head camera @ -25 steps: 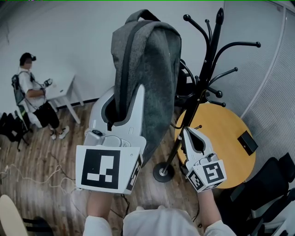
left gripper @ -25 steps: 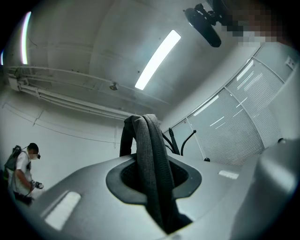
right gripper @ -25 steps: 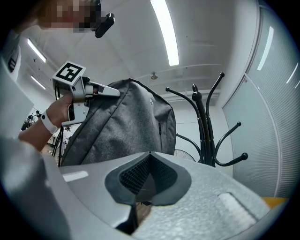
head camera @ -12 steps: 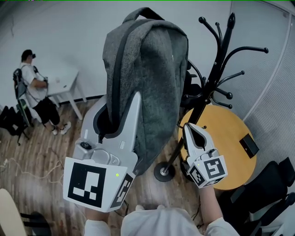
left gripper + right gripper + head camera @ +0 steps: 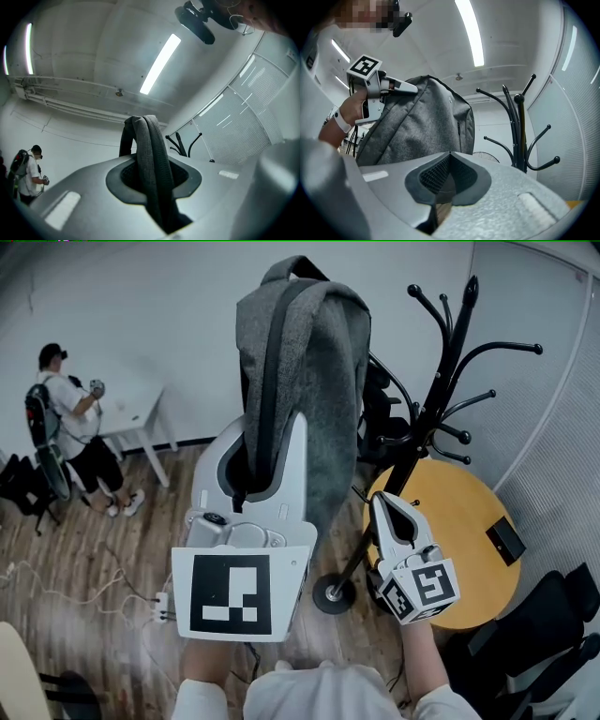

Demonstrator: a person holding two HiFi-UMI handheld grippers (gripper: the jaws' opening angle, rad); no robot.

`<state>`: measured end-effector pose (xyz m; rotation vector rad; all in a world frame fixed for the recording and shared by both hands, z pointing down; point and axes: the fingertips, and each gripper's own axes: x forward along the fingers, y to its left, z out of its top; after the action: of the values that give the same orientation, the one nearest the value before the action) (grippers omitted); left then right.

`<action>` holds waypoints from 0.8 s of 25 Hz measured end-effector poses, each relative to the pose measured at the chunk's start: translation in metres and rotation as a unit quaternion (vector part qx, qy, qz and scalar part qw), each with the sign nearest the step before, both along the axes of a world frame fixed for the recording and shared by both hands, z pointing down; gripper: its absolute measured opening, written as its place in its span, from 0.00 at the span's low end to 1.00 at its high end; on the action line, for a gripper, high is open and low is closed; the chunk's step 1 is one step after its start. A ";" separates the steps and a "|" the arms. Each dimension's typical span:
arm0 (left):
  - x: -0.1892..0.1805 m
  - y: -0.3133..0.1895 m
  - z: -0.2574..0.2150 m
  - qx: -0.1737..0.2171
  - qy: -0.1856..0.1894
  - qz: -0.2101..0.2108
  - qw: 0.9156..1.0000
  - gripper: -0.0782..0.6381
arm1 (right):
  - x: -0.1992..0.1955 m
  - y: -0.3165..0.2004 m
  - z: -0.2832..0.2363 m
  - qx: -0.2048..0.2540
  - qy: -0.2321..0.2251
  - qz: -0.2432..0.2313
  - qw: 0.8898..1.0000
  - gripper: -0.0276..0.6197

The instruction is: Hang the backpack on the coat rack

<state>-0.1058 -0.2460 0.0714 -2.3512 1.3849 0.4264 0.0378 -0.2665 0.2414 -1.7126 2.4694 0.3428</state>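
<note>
A grey backpack (image 5: 319, 381) hangs upright from my left gripper (image 5: 267, 442), which is shut on its dark shoulder strap (image 5: 152, 164); the strap runs up between the pads and loops over above them. The black coat rack (image 5: 441, 381) stands just right of the backpack, its curved hooks level with the bag's top and apart from it. My right gripper (image 5: 382, 502) is lower, in front of the rack's pole, shut with nothing in it. In the right gripper view the backpack (image 5: 422, 122) fills the left and the coat rack (image 5: 518, 131) stands at the right.
A round yellow table (image 5: 469, 521) with a small black object (image 5: 504, 529) sits behind the rack's base (image 5: 330, 593). A person (image 5: 66, 427) sits at a white table (image 5: 131, 418) far left. Cables (image 5: 56, 587) lie on the wood floor. Black chairs (image 5: 553, 615) stand at the right.
The left gripper swung the backpack a little left and nearer, then back right towards the rack. The grip on the strap is unchanged. The right gripper has barely moved.
</note>
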 end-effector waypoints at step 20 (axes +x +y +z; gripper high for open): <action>0.100 -0.008 -0.004 0.035 -0.043 -0.085 0.995 0.25 | 0.090 0.034 0.001 0.003 -0.018 0.024 1.000 0.04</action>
<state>-0.0058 -0.2544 0.0670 -2.1482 1.4902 0.3167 0.1273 -0.2329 0.2427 -1.7608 2.4031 0.3211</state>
